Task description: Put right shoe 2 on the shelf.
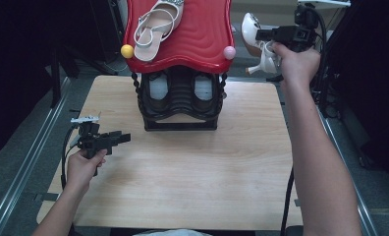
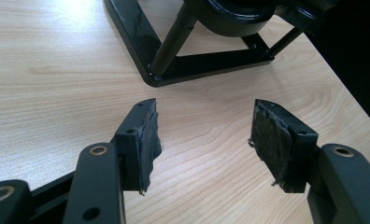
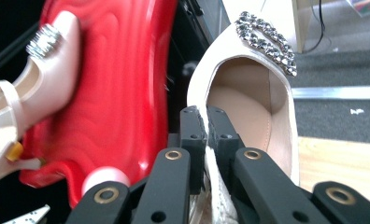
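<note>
The left gripper [image 1: 121, 138] hangs low over the wooden table [image 1: 182, 177], held in the person's left hand [image 1: 84, 167]. Its jaws point at the black base [image 2: 192, 65] of the shoe rack, which stands just ahead of them. The left gripper view shows what the high view cannot: the jaws are spread wide with bare wood between them, and their pads [image 2: 148, 140] are frayed.

Ahead and above sits the rack's red top shelf [image 1: 197, 37], with a strappy sandal [image 1: 155, 24] lying on it.

To the right, the right gripper [image 1: 261, 35] is raised beside the shelf's edge with the forearm stretched forward. It holds a white high-heeled shoe [image 1: 259, 46] in the air. The right gripper view shows the jaws pinched nearly closed on the shoe's side wall [image 3: 206, 154], with a rhinestone buckle [image 3: 267, 42] beyond the fingertips.
</note>
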